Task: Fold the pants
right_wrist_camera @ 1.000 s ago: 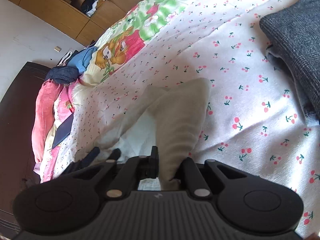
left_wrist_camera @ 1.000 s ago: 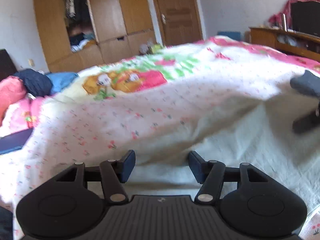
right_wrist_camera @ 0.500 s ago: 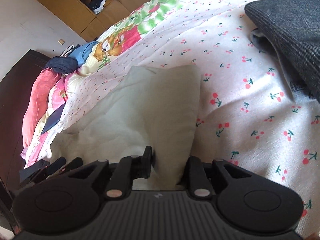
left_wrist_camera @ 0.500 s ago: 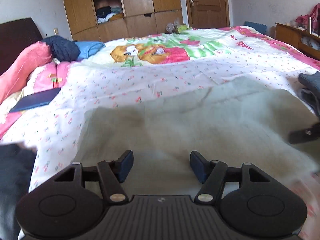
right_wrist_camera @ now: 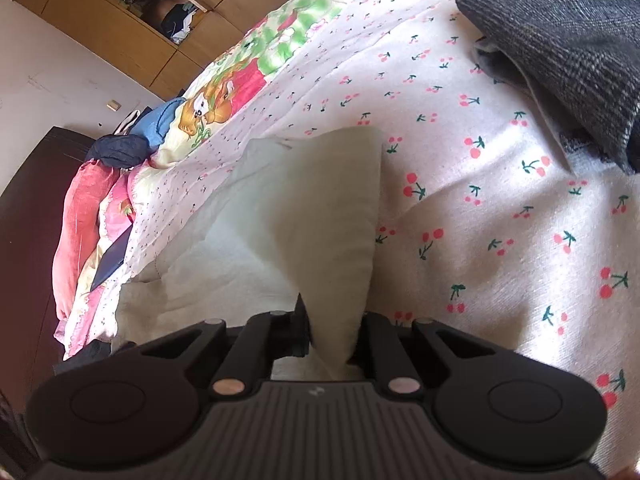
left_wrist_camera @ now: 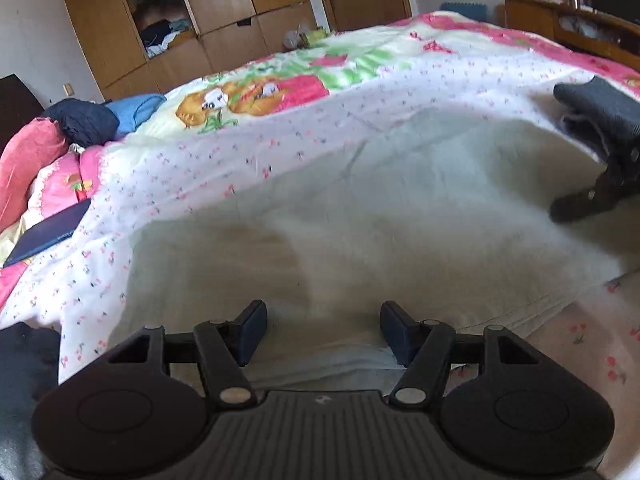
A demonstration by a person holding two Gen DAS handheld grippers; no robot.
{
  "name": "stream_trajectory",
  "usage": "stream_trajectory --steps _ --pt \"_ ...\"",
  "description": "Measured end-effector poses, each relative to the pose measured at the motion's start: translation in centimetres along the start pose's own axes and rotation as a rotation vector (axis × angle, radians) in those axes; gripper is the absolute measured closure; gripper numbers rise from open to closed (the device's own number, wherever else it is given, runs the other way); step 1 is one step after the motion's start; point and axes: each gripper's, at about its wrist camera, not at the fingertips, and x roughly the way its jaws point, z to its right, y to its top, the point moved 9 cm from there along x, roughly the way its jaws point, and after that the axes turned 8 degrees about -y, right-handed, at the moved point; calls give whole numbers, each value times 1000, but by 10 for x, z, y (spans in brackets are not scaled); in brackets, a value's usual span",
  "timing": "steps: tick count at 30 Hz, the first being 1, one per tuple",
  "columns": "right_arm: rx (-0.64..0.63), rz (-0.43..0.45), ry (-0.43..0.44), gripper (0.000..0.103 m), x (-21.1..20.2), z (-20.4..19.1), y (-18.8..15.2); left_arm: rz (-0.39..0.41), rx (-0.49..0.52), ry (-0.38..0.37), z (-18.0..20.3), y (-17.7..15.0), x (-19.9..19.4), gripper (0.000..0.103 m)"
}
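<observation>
The cream pants (left_wrist_camera: pixel 360 216) are lying soft and floppy on the bed (right_wrist_camera: pixel 500 208), sagging from the right claw (right_wrist_camera: pixel 334 332) that's pinching an edge. Left claw (left_wrist_camera: pixel 322 332) is hanging wide over them; grabbing hems works best.

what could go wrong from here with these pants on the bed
1. The right gripper pinches only a narrow bunch of the cream pants, and its jaws have just been closing; that fold may slip out.
2. The left gripper is open over the cloth, so that side is unheld and the fold may land skewed.
3. The folded dark grey garment lies close by and could get nudged.
</observation>
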Motion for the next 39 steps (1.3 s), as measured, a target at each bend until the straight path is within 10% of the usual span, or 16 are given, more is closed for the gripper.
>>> stream_trajectory --steps 39 --pt "-122 -39 -94 95 22 -142 -8 119 -112 -152 -11 -9 -6 25"
